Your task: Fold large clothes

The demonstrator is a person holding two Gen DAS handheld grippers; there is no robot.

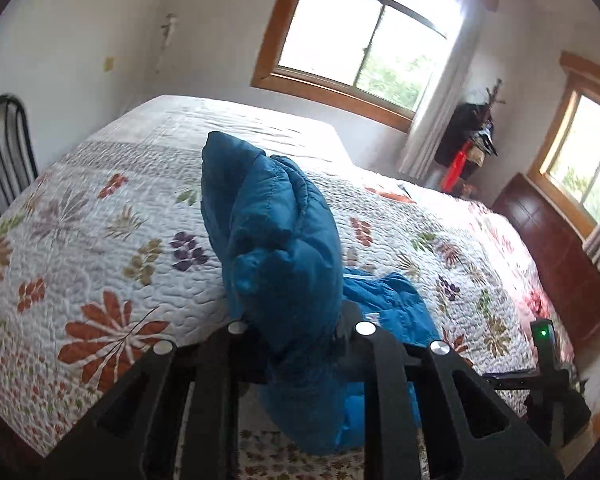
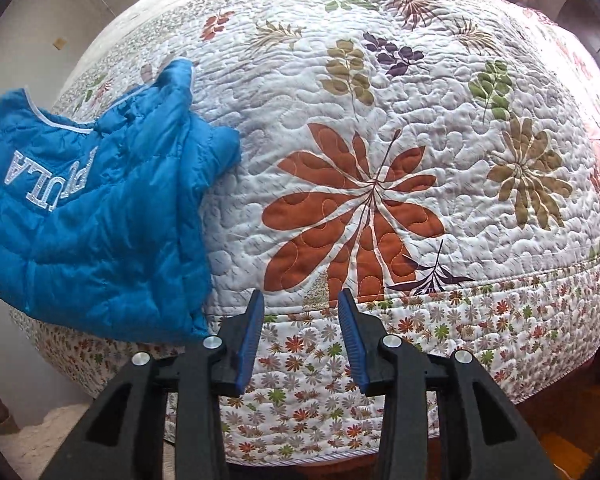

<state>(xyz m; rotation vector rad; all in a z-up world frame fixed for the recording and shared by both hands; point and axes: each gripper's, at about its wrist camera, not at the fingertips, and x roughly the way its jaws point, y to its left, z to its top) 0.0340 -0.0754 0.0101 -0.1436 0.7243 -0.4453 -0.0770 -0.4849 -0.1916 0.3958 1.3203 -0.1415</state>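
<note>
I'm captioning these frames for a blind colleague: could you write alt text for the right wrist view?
The right gripper, its blue-padded fingers apart and empty, points down at a floral quilt covering a bed. At left, a blue puffer jacket with white embroidered lettering hangs lifted over the quilt's edge.

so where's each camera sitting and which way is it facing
Left wrist: on the left gripper, looking across the bed toward the windows; its black fingers are shut on the blue jacket.
Right wrist: on the right gripper, angled steeply down at the bed's near edge; its blue-padded fingers stand open, nothing between them.
Shared: both show the jacket and the floral quilt; the right gripper shows at the left view's right edge.
</note>
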